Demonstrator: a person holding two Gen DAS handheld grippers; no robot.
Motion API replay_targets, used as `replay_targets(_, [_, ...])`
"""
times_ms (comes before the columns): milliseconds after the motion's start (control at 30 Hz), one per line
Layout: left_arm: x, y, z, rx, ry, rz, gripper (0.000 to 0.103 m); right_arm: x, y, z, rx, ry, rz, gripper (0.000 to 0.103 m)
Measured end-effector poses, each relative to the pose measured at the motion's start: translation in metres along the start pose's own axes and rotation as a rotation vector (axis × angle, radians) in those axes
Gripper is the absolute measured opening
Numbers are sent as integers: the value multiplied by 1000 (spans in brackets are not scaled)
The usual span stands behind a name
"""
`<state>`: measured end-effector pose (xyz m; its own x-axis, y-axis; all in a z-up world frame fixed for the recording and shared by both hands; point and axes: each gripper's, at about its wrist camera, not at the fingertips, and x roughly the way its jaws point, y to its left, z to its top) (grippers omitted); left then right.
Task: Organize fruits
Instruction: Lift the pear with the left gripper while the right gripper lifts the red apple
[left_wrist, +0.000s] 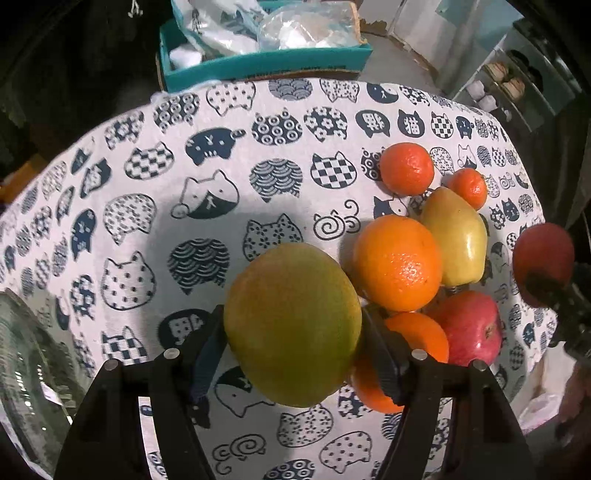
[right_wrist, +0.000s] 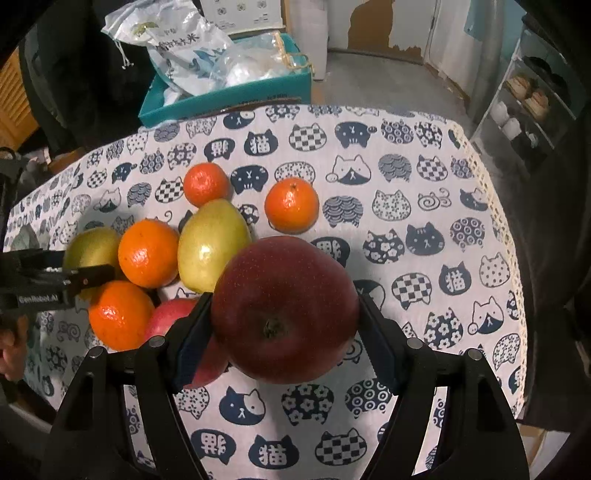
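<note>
**Two fruits lifted, the heap not yet sorted**

Nearest each camera, both tongs were clamped on fruit. The left tongs (left_wrist: 293, 328) gripped a green-yellow mango (left_wrist: 291, 325) between their two pads, held above the patterned cloth of the worktop (left_wrist: 147, 206). The right tongs (right_wrist: 284, 314) gripped a dark red apple (right_wrist: 284, 308) the same way, stem end toward the lens.

Just beyond them lay the rest of the fruit, bunched in one mixed cluster on the worktop: a second red apple (left_wrist: 469, 328), a large orange (left_wrist: 397, 262) touching a yellow-green pear (left_wrist: 458, 238), and another orange (right_wrist: 120, 314) lower in the heap. Two small tangerines (right_wrist: 291, 205) sat a little farther back, one just beside the pear's tip, the other slightly apart.

At the left edge of the left view, part of a glass bowl (left_wrist: 26, 369) showed; no fruit could be seen in it. Farther still, past the worktop's edge, stood a teal box (right_wrist: 229, 99) of plastic bags.

Judging from this, the sorting looked to be in its early part: two pieces were picked up, none visibly placed, and roughly six pieces remained ungrouped.
</note>
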<state>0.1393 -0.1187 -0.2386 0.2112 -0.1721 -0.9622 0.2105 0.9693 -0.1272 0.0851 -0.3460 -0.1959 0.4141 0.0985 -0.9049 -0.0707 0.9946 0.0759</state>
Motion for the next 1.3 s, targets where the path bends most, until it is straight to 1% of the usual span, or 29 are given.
replay_targets(167, [-20,-2,-1,35,-70,35,73,-11,2,5,-11,-48,-8,75])
replay_targets(300, [-46,-9,-2,64,-143,51,73,-24,7,11,-22,-92,-15,75])
replay_targets(467, [-73,-15,-7,83,-211,49,73,-44,15,17,-33,-149,-4,75])
replay_targets(900, [-147,-16,-26,138,-382,86,73,-98,37,29,-53,-273,38,75])
replay_targets(1133, [-177,-8,-38,137,-440,85,73,-121,49,36,-59,-322,69,75])
replay_targets(1300, [-195,2,-46,108,-467,71,73,-135,63,39,-77,-352,93,75])
